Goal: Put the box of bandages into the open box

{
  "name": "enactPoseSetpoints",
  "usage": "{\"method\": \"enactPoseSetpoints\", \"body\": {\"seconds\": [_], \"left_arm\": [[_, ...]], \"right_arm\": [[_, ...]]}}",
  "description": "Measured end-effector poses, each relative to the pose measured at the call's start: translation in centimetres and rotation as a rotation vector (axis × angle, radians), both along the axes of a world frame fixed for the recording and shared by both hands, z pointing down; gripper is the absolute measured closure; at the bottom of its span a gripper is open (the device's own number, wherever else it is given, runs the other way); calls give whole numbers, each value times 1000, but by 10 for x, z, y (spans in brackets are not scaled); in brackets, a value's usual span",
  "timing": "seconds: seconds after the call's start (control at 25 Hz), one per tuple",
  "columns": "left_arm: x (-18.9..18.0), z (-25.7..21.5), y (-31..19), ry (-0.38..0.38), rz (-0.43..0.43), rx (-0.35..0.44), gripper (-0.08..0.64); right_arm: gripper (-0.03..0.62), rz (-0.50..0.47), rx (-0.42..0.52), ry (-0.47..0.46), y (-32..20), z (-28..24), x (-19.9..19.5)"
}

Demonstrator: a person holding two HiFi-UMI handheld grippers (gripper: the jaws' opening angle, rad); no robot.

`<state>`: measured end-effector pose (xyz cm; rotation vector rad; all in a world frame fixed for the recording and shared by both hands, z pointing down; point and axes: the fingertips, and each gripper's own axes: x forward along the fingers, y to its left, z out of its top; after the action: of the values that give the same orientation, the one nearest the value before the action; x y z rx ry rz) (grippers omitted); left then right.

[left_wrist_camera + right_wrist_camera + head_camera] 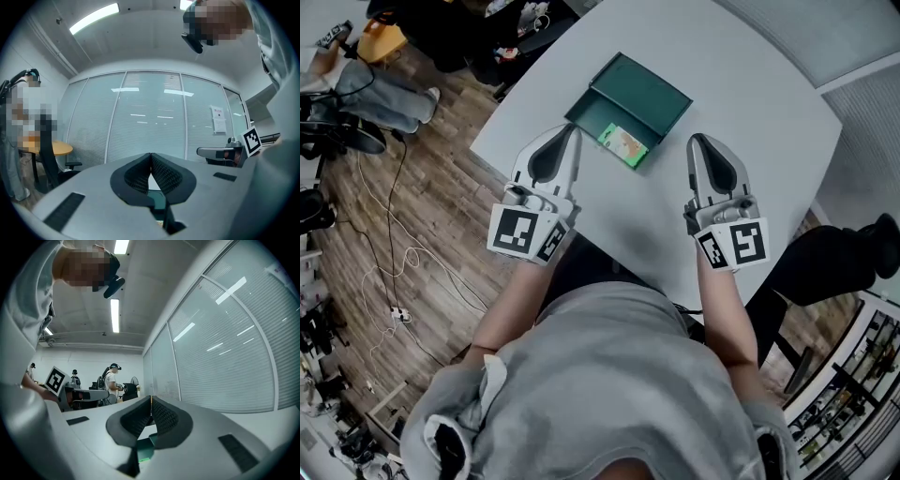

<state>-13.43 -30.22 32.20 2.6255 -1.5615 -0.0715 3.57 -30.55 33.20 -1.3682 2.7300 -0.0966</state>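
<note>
A dark green open box (643,91) lies on the white table (750,112), its lid folded back to the far side. The small green, white and orange box of bandages (624,145) rests at the near end of the box's tray, seemingly inside it. My left gripper (575,132) is just left of the tray with its jaws shut on nothing. To the right of the box, my right gripper (694,141) is also shut and holds nothing. In both gripper views the pads meet in front of the camera, left gripper (150,155) and right gripper (151,399). A sliver of the green box (144,450) shows below the jaws.
The table's left edge (502,122) drops to a wooden floor with cables (394,253) and a seated person's legs (389,98). Another person's leg and shoe (853,253) are at the right. Glass walls with blinds (154,117) stand behind the table.
</note>
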Motion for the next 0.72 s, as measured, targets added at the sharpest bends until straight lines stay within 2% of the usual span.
{"method": "enactPoseSetpoints", "body": {"seconds": [0.44,0.72], "left_arm": [[27,-3,2,-8,55,11,541],[28,-4,2,-2,41,4,541]], "right_arm": [[543,45,8,-5,10,-9,17],[543,36,24,8,14,-15,17]]}}
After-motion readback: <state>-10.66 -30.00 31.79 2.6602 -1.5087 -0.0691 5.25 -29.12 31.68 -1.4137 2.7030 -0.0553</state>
